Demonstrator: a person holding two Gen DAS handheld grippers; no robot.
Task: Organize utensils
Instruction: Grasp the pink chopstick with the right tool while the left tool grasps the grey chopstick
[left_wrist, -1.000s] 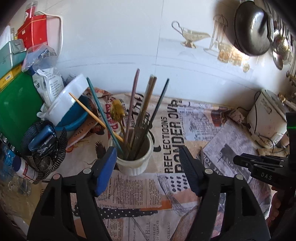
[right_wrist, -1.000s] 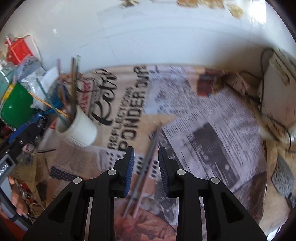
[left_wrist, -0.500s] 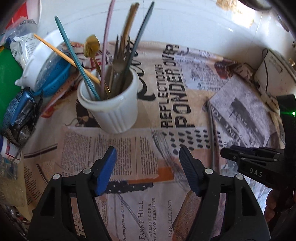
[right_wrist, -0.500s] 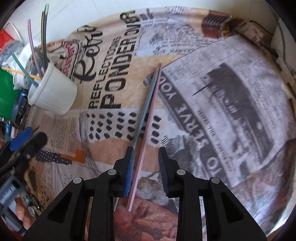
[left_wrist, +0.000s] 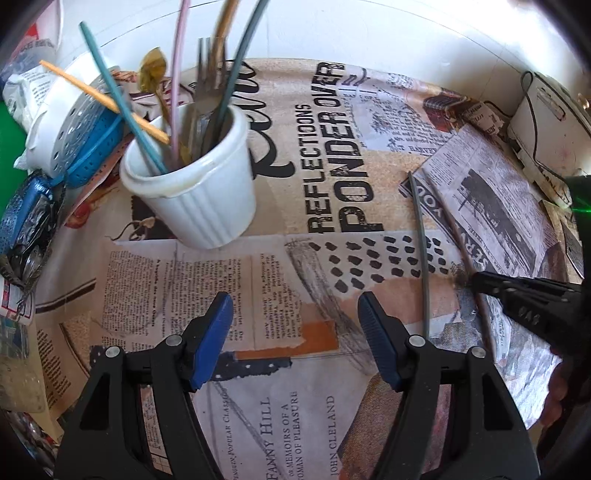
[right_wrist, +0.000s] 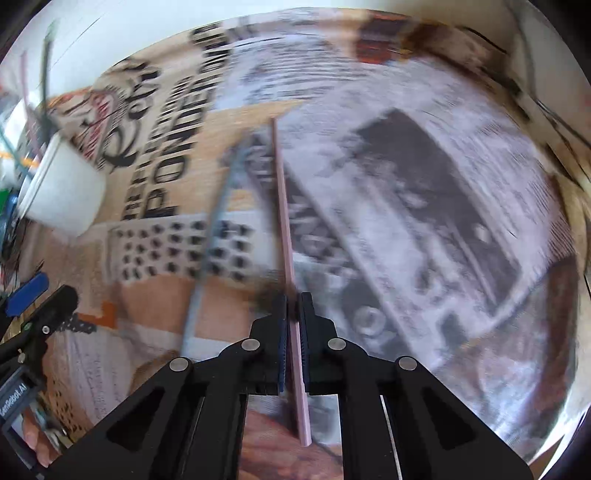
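Since a second ago both cameras have dropped closer to the table (left_wrist: 280, 369), and the right hand-held gripper (right_wrist: 292, 306) has gone from straddling the two loose sticks to pinching one. Its jaws are pressed together on the thin pink chopstick (right_wrist: 282, 192), gripped toward its near end; the far tip points away across the table. The matching slim grey chopstick (right_wrist: 218, 218) lies just beside it on the left, untouched. The left hand-held gripper (left_wrist: 295, 317) hangs spread and empty over bare table, near the ribbed white ceramic cup (left_wrist: 195, 199) that already holds forks, sticks and straws.

Step in hand, as I read it: lift the pink stick and drop it in the cup. Lift straight up first so the long tip clears the grey one, then tilt tip-down over the cup mouth and aim for a gap between the utensils. The grip is off-centre, so expect droop or swivel.

Surface: newspaper-print collage cover, flat, probably slick. White tiled wall behind; cluttered packets and a blue-and-white perforated container (left_wrist: 74, 136) left of the cup; a white appliance (left_wrist: 546, 122) far right.
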